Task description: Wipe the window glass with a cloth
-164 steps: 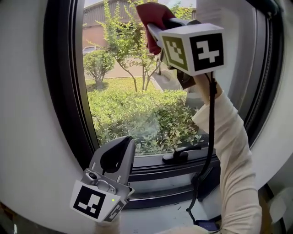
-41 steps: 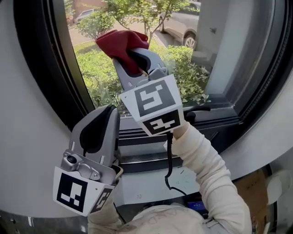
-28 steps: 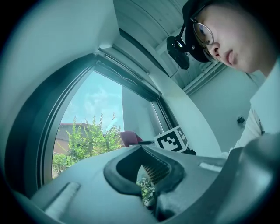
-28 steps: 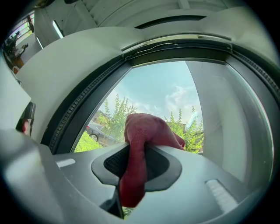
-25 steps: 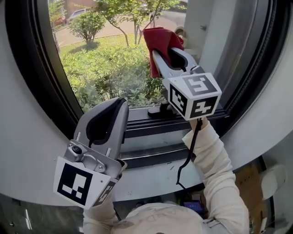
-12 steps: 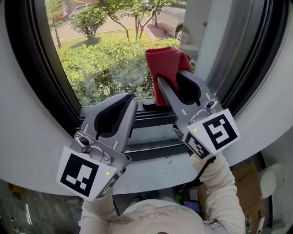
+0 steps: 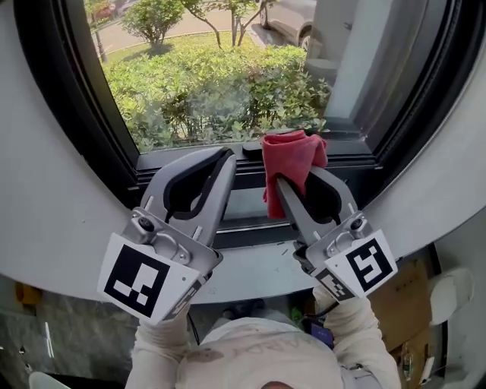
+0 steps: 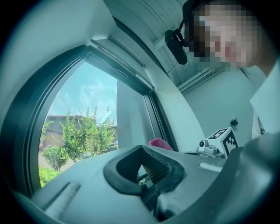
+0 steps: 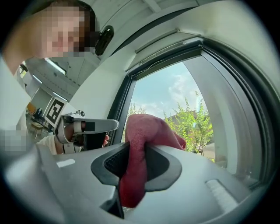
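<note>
The window glass fills the top of the head view, with green shrubs behind it. My right gripper is shut on a red cloth, which bunches over its tips in front of the black bottom frame, below the glass. The right gripper view shows the cloth pinched between the jaws and hanging down. My left gripper stands just left of it, shut with nothing in it, tips level with the frame. From the left gripper view the cloth peeks above the jaws.
A black window handle sits on the bottom frame between the two grippers. A white sill runs below it. A grey pillar and a parked car show outside. A cardboard box lies on the floor at the right.
My right gripper has come down with the cloth from the glass to the bottom frame. The left gripper has moved up and inward, so it now stands beside the right one.
</note>
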Action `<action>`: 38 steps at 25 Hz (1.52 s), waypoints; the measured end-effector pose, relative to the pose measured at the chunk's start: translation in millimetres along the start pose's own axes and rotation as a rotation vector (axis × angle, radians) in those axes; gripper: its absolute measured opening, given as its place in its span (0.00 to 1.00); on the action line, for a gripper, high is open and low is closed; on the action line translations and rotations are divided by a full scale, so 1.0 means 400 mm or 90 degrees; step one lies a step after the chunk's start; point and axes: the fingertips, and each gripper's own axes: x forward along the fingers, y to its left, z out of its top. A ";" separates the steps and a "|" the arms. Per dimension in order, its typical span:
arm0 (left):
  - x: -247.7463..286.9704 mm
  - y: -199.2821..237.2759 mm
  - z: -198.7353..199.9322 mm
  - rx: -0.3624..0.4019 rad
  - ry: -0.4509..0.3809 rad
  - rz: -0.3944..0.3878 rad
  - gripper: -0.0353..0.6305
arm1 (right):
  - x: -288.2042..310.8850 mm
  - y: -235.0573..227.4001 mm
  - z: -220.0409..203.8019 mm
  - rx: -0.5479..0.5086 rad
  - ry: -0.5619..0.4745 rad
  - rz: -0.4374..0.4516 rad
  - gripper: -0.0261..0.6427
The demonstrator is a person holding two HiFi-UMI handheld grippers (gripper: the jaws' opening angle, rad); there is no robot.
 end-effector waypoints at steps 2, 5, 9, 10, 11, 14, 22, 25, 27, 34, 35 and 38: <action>-0.006 -0.004 -0.008 -0.002 0.006 0.001 0.05 | -0.002 0.004 0.002 0.011 -0.004 0.002 0.20; -0.013 -0.009 -0.020 -0.007 0.015 0.001 0.05 | 0.004 0.008 0.035 0.006 -0.017 0.008 0.20; -0.022 -0.012 -0.026 -0.011 0.018 0.000 0.05 | 0.013 0.022 0.086 -0.012 -0.035 0.020 0.20; -0.024 -0.013 -0.027 -0.011 0.017 -0.001 0.05 | 0.015 0.025 0.089 -0.015 -0.036 0.022 0.21; -0.025 -0.013 -0.028 -0.012 0.017 -0.001 0.05 | 0.015 0.029 0.089 -0.016 -0.035 0.023 0.21; -0.026 -0.015 -0.031 -0.013 0.019 -0.002 0.05 | 0.014 0.034 0.077 -0.006 -0.033 0.025 0.21; -0.039 -0.023 -0.024 -0.009 0.015 -0.005 0.05 | 0.019 0.054 0.086 -0.015 -0.039 0.033 0.21; -0.040 -0.023 -0.023 -0.012 0.020 0.002 0.05 | 0.017 0.058 0.085 -0.009 -0.042 0.035 0.21; -0.036 -0.029 -0.020 -0.011 0.021 0.002 0.05 | 0.013 0.057 0.086 -0.006 -0.041 0.037 0.20; -0.038 -0.040 -0.011 -0.010 0.016 -0.001 0.05 | 0.002 0.063 0.095 0.000 -0.045 0.037 0.20; -0.038 -0.042 -0.011 -0.010 0.014 -0.003 0.05 | 0.000 0.064 0.094 0.002 -0.045 0.037 0.20; -0.038 -0.048 -0.012 -0.011 0.012 -0.005 0.05 | -0.004 0.064 0.091 0.006 -0.044 0.039 0.20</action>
